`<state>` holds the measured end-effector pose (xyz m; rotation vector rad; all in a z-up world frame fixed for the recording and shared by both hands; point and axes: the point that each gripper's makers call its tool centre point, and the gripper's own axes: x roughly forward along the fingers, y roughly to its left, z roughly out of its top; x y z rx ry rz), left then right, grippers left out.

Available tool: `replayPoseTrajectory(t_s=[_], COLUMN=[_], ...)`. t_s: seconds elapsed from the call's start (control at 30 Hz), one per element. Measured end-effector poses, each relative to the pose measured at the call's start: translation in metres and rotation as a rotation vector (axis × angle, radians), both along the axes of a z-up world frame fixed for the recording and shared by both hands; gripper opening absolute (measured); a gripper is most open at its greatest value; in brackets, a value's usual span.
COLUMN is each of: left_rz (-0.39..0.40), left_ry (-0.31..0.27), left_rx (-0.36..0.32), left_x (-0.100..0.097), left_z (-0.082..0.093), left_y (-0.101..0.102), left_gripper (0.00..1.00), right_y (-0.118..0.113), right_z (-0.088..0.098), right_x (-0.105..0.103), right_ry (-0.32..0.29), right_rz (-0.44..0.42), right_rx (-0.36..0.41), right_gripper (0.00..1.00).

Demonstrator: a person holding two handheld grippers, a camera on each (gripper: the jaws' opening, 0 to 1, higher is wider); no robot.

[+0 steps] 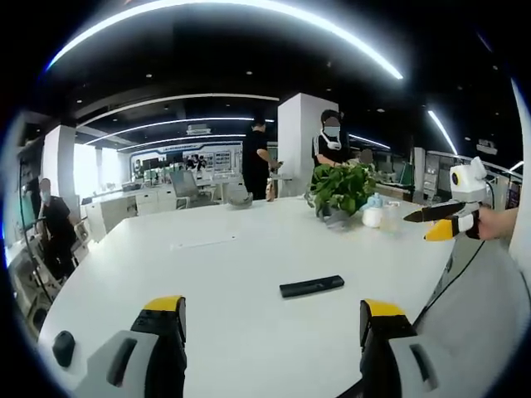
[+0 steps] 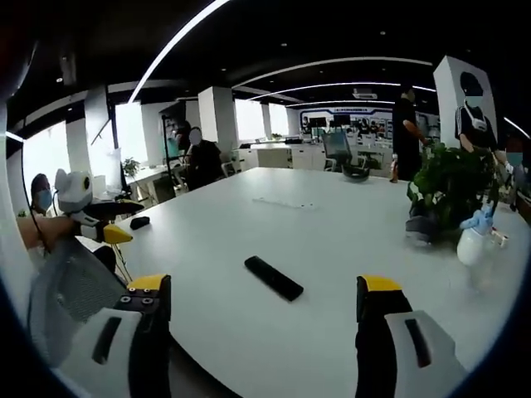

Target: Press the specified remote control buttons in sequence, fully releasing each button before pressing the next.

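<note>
Plainly, both the left claw (image 1: 270, 327) and right claw (image 2: 264, 307) gape wide, empty, above the remote (image 1: 311, 286).

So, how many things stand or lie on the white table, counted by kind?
Remote control: 1
Potted plant: 1
Small white bottle: 1
Small black object at the table edge: 1
Total: 4

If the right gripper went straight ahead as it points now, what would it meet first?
Probably the black remote, lying on the white table ahead of the open right gripper, slightly left of centre between its fingers. Depth is unclear; a level path might pass over it.
</note>
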<state>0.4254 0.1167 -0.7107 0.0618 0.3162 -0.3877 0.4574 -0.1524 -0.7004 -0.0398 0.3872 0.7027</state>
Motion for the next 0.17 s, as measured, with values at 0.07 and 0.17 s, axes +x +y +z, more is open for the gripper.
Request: replayPoseTrajectory(t_s=[0.07,0.17], left_rz=[0.0,0.002], left_ry=[0.002,0.004], left_rx=[0.003,0.002], left_x=[0.0002,0.0006], left_z=[-0.001,-0.0018], left_y=[0.0005,0.0008], left_gripper=[0.9,0.9], right_y=[-0.0005,-0.0015], right_z=[-0.0015,-0.0056], right_x=[0.0003,0.0007], right_ry=[0.006,0.008], right_rz=[0.0,0.005], right_rx=[0.001,-0.021], right_gripper=[0.96,0.96])
